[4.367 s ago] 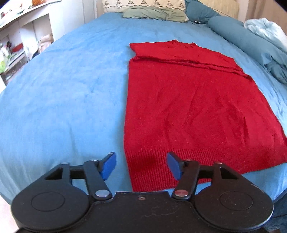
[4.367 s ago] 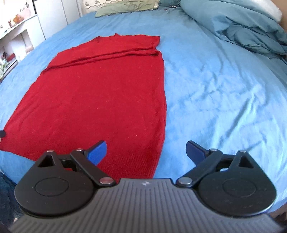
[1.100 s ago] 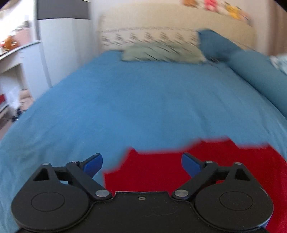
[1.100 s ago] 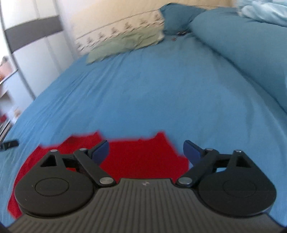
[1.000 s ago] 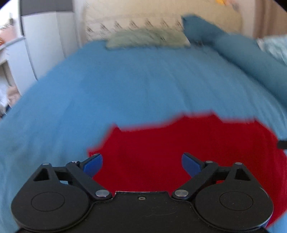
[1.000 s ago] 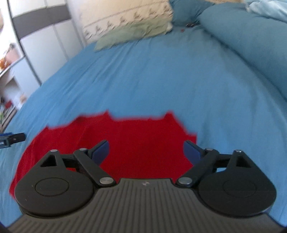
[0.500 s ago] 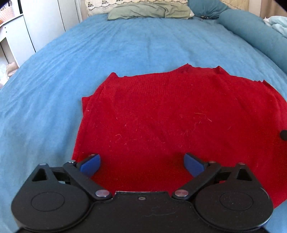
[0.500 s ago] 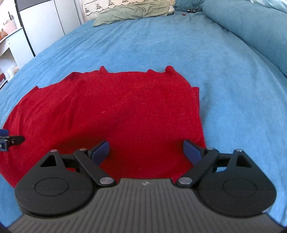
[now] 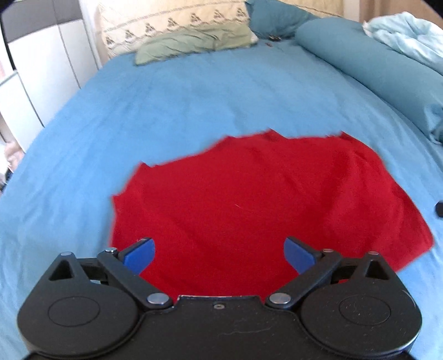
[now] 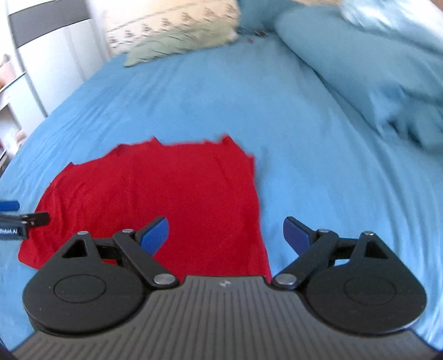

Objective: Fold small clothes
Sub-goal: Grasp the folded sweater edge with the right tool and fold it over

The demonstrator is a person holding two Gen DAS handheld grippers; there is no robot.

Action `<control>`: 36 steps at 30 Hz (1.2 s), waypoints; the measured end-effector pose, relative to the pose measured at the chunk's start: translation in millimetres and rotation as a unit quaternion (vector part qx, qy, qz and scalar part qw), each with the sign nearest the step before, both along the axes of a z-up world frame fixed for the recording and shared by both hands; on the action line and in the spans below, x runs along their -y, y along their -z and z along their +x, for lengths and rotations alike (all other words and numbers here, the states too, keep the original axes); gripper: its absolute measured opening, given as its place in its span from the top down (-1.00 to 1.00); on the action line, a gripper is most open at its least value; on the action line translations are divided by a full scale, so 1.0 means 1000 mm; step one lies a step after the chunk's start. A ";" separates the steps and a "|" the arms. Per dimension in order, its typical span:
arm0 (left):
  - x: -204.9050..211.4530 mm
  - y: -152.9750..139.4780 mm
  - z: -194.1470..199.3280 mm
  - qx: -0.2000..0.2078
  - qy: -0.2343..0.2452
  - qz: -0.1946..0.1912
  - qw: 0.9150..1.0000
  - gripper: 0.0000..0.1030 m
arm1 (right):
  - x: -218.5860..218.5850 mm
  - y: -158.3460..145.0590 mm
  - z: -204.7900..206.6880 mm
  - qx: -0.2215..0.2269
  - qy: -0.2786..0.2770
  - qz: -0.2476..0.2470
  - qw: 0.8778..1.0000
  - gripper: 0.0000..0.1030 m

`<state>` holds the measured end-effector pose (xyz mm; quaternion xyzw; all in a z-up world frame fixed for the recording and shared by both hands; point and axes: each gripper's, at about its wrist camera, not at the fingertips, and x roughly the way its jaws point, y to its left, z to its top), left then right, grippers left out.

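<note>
A red knit garment lies folded in half on the blue bed sheet, with its uneven far edge toward the pillows. It also shows in the right wrist view. My left gripper is open and empty, hovering over the garment's near left part. My right gripper is open and empty, straddling the garment's right edge. The left gripper's tip shows at the left edge of the right wrist view.
A green pillow and a patterned cream pillow lie at the head of the bed. A rolled teal duvet runs along the right side. White cupboards stand to the left of the bed.
The garment went from lying full length to folded in half. In the last half second both grippers tilted up and back, both open throughout.
</note>
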<state>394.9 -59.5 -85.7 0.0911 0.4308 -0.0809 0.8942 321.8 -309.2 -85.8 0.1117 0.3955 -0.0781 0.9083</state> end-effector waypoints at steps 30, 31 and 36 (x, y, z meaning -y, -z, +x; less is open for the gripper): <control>0.031 0.071 0.056 -0.054 -0.016 -0.030 0.998 -0.90 | 0.016 0.085 0.019 -0.007 0.090 0.101 0.991 0.34; 0.029 0.075 0.058 -0.059 -0.018 -0.032 0.998 -0.93 | 0.016 0.081 0.021 -0.008 0.086 0.102 0.991 0.36; 0.029 0.087 0.066 -0.069 -0.008 -0.026 0.997 -1.00 | 0.008 0.044 0.030 0.017 0.073 0.122 0.990 0.41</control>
